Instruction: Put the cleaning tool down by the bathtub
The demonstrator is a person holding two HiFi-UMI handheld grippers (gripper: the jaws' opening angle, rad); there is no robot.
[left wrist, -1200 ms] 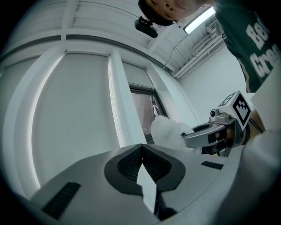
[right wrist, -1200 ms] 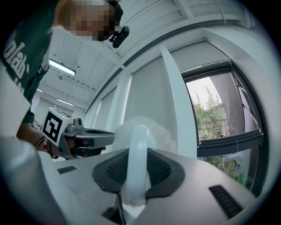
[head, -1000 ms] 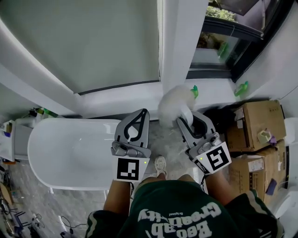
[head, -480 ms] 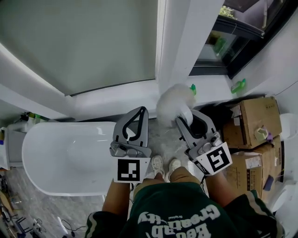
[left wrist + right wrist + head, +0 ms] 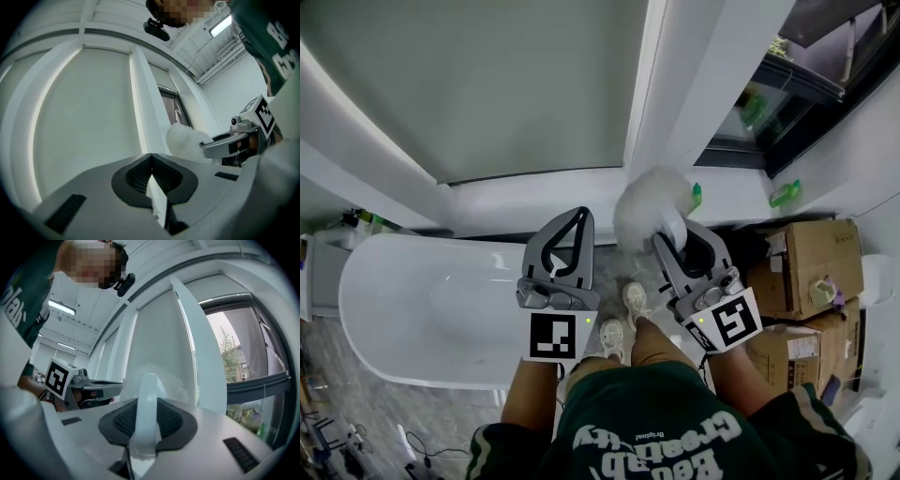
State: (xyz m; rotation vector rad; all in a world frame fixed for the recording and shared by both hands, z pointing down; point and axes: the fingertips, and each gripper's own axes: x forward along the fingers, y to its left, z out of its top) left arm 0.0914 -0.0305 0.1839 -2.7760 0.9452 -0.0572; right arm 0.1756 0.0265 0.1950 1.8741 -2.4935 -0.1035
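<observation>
Since one second ago the bathtub [image 5: 394,300] sits slightly further left in the head view, and a second shoe has come into sight. Both grippers keep their former places in the frame.

Findings, left to right, all placed against the bathtub:

1. Bathtub: white, oval, lying lengthwise below the window ledge [image 5: 534,192].
2. Left gripper [image 5: 581,216]: over the bathtub's right end. Its jaws are clenched tip to tip; the left gripper view [image 5: 151,161] shows no object gripped.
3. Shoes [image 5: 635,300]: two pale shoes on the floor just right of the bathtub's right end, one ahead of the other.
4. Right gripper [image 5: 672,234]: right of the bathtub, clear of its rim. Its jaws are clamped on the white handle of the cleaning tool [image 5: 147,399].
5. Cleaning tool [image 5: 652,202]: held off the floor, not set down. Its fluffy white head projects beyond the jaw tips, right of the bathtub and toward the ledge.
6. Cardboard boxes [image 5: 811,253]: stacked well right of the bathtub.
</observation>
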